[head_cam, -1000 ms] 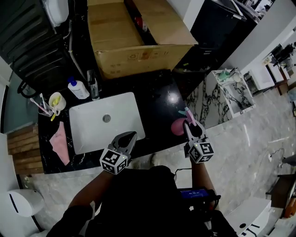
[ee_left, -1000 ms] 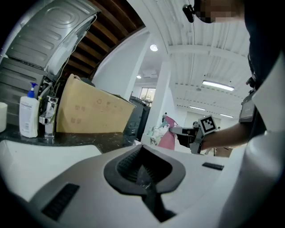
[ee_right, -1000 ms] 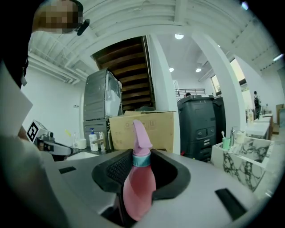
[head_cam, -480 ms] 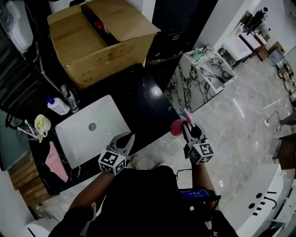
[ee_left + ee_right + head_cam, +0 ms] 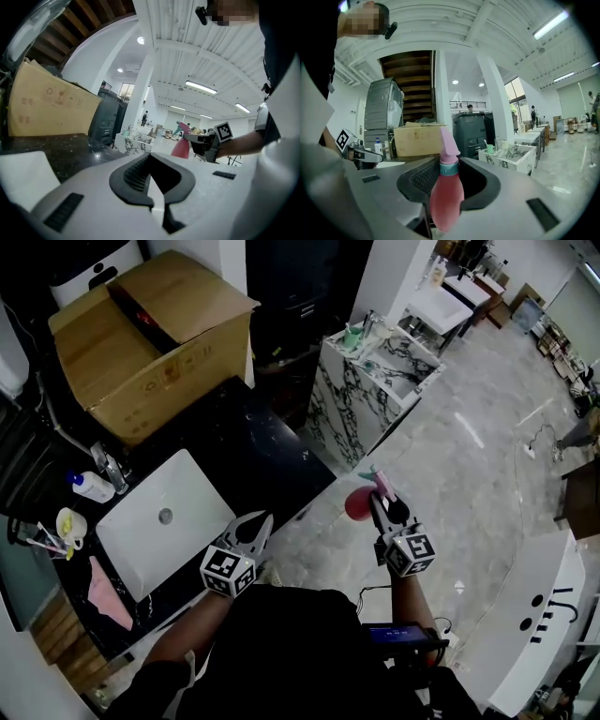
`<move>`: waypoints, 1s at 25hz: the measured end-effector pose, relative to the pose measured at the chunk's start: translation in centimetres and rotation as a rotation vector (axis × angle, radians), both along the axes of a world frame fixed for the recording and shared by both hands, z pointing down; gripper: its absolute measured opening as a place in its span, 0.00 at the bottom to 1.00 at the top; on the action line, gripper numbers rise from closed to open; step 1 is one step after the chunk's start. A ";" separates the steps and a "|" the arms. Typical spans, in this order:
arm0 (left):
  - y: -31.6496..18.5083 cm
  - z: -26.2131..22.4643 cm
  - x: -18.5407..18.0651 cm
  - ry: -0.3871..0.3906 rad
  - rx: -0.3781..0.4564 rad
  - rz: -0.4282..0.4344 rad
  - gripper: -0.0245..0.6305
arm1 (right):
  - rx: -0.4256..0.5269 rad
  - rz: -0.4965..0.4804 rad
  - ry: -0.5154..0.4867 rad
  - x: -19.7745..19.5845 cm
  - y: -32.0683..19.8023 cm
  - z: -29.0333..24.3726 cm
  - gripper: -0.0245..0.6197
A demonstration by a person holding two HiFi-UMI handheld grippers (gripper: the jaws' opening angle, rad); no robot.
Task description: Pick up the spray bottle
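Moved off the bench (image 5: 267, 442) since a sec ago: spray bottle (image 5: 357, 503) is now held over the floor, upright, clamped in the right tongs (image 5: 380, 498), so pick-up is judged done. Left tongs (image 5: 261, 524) are pinched together, empty. Counted: 1 spray bottle, 2 tongs, 1 cardboard box (image 5: 141, 334), 1 sink (image 5: 159, 521).

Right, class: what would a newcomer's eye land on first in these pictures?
The pink spray bottle catches the eye first, gripped upright in the right gripper and seen against the pale floor. Next come the big open cardboard box at the back of the dark counter, and the white sink set into it, just beyond the empty left gripper.
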State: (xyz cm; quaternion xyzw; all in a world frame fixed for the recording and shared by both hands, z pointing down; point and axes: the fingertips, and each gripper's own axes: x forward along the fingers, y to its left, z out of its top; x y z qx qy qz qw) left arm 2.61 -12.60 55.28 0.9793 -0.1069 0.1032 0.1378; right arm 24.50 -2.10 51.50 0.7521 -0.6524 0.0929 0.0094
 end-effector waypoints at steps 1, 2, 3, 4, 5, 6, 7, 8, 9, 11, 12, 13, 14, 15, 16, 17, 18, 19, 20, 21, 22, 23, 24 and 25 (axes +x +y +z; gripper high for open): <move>0.5 -0.1 0.6 0.000 0.002 0.010 0.05 | 0.001 0.008 0.000 0.5 0.7 0.0 0.27; 1.0 -0.3 1.3 0.003 0.001 0.020 0.05 | 0.002 0.017 -0.001 1.0 1.4 -0.1 0.27; 1.5 -0.5 1.9 0.004 0.000 0.029 0.05 | 0.004 0.027 -0.004 1.5 2.1 -0.1 0.27; 2.0 -0.5 2.4 0.002 0.000 0.038 0.05 | 0.005 0.036 -0.007 1.9 2.8 -0.1 0.27; 2.5 -0.4 2.9 -0.003 0.003 0.046 0.05 | 0.006 0.043 -0.008 2.3 3.5 -0.1 0.27; 3.0 -0.3 3.4 -0.008 0.006 0.054 0.05 | 0.005 0.049 -0.009 2.7 4.3 0.0 0.27; 3.6 -0.3 3.9 -0.009 0.007 0.062 0.05 | 0.004 0.054 -0.008 3.1 5.1 0.1 0.27; 4.1 -0.4 4.4 -0.007 0.007 0.070 0.05 | 0.003 0.060 -0.007 3.5 5.9 0.2 0.27; 4.7 -0.4 4.9 -0.006 0.007 0.079 0.05 | 0.004 0.067 -0.006 3.9 6.7 0.2 0.27; 5.8 -0.3 5.8 -0.011 0.013 0.096 0.05 | 0.008 0.079 -0.006 4.5 8.1 0.2 0.27; 6.3 -0.2 6.1 -0.016 0.017 0.103 0.05 | 0.009 0.081 -0.006 4.7 8.8 0.3 0.27; 6.8 -0.1 6.4 -0.019 0.020 0.110 0.05 | 0.009 0.081 -0.007 4.8 9.4 0.4 0.27; 7.3 -0.1 6.8 -0.021 0.021 0.116 0.05 | 0.009 0.080 -0.008 4.9 10.0 0.5 0.27; 7.8 -0.1 7.1 -0.022 0.020 0.121 0.05 | 0.009 0.076 -0.010 4.9 10.6 0.7 0.27; 8.4 -0.1 7.4 -0.021 0.017 0.126 0.05 | 0.009 0.072 -0.011 5.0 11.2 0.8 0.27; 8.9 0.0 7.8 -0.022 0.015 0.131 0.05 | 0.009 0.068 -0.012 5.0 11.8 0.9 0.27; 9.5 0.0 8.0 -0.024 0.015 0.137 0.05 | 0.010 0.066 -0.013 5.0 12.4 1.0 0.27; 10.1 0.0 8.3 -0.026 0.015 0.143 0.05 | 0.011 0.065 -0.015 5.1 13.0 1.2 0.27; 10.7 0.1 8.5 -0.029 0.015 0.149 0.05 | 0.012 0.065 -0.019 5.1 13.6 1.3 0.27; 11.3 0.2 8.6 -0.034 0.016 0.154 0.05 | 0.012 0.064 -0.023 5.1 14.2 1.5 0.27; 11.8 0.3 8.8 -0.040 0.018 0.157 0.05 | 0.011 0.062 -0.027 5.1 14.7 1.6 0.27; 12.3 0.3 8.9 -0.045 0.020 0.160 0.05 | 0.010 0.060 -0.030 5.0 15.3 1.8 0.27; 12.9 0.4 9.0 -0.048 0.021 0.162 0.05 | 0.008 0.059 -0.032 5.0 15.8 2.0 0.27; 13.4 0.5 9.1 -0.050 0.021 0.163 0.05 | 0.006 0.058 -0.035 5.1 16.4 2.1 0.27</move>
